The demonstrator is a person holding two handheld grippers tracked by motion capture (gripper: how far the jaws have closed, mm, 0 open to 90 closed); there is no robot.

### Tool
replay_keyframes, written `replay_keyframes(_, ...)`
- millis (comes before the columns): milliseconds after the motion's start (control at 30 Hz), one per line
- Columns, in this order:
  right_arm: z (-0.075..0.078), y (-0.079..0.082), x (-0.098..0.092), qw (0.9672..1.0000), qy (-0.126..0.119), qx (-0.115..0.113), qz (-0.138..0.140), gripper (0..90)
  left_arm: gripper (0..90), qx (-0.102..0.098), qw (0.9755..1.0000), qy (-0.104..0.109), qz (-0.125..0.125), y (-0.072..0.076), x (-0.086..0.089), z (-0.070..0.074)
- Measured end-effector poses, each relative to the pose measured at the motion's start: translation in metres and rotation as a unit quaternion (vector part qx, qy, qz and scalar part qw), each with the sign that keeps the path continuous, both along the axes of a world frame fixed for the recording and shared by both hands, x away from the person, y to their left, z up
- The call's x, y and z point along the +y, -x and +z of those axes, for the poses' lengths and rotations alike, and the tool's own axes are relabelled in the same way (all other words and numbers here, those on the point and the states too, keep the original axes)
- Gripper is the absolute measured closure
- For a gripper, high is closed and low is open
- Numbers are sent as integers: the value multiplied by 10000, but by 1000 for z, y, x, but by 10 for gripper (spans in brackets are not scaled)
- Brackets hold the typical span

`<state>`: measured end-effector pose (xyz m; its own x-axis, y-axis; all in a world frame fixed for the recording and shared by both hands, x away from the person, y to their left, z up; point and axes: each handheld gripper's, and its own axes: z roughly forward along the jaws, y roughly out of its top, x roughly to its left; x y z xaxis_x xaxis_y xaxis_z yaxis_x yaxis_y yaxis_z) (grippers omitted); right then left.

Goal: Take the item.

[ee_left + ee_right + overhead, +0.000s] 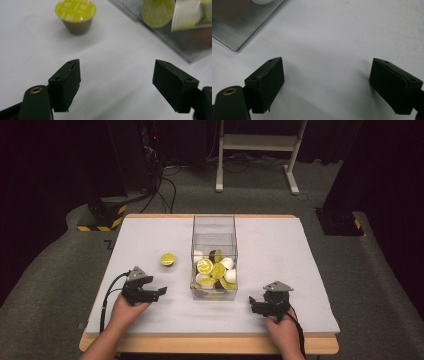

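A clear plastic box (214, 227) stands mid-table, holding several coffee capsules (215, 270) with yellow, white and brown tops. One yellow-lidded capsule (167, 259) sits alone on the white tabletop left of the box; in the left gripper view this capsule (75, 15) is ahead and to the left. My left gripper (159, 292) rests near the front left, open, nothing between its jaws (117, 82). My right gripper (253, 304) rests at the front right of the box, open and empty (327, 83). The box corner (239, 27) shows at the upper left of the right gripper view.
The white table surface (280, 245) has a wooden front edge (210, 344). Beyond the table, a white desk frame (260, 150) and cables lie on the grey carpet. A yellow-black striped base (102, 217) stands at the back left.
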<state>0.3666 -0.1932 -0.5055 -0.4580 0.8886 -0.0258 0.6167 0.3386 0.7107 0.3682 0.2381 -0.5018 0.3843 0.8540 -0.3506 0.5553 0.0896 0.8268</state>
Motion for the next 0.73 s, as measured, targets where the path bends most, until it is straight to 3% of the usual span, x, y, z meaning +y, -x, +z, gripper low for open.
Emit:
replay_keyframes(100, 0, 0, 0, 10000, 2, -3, 1, 127, 196, 84, 9994, -346, 18, 11, 3, -12)
replay_keyframes(133, 0, 0, 0, 10000, 2, -3, 1, 127, 187, 84, 9994, -346, 18, 11, 3, -12)
replay_keyframes(267, 0, 0, 0, 10000, 2, 1, 6, 128, 162, -156, 9982, -574, 89, 19, -2, -17)
replay_keyframes(733, 0, 0, 0, 10000, -3, -3, 7, 128, 169, -120, 9982, -577, 68, 18, 0, -17)
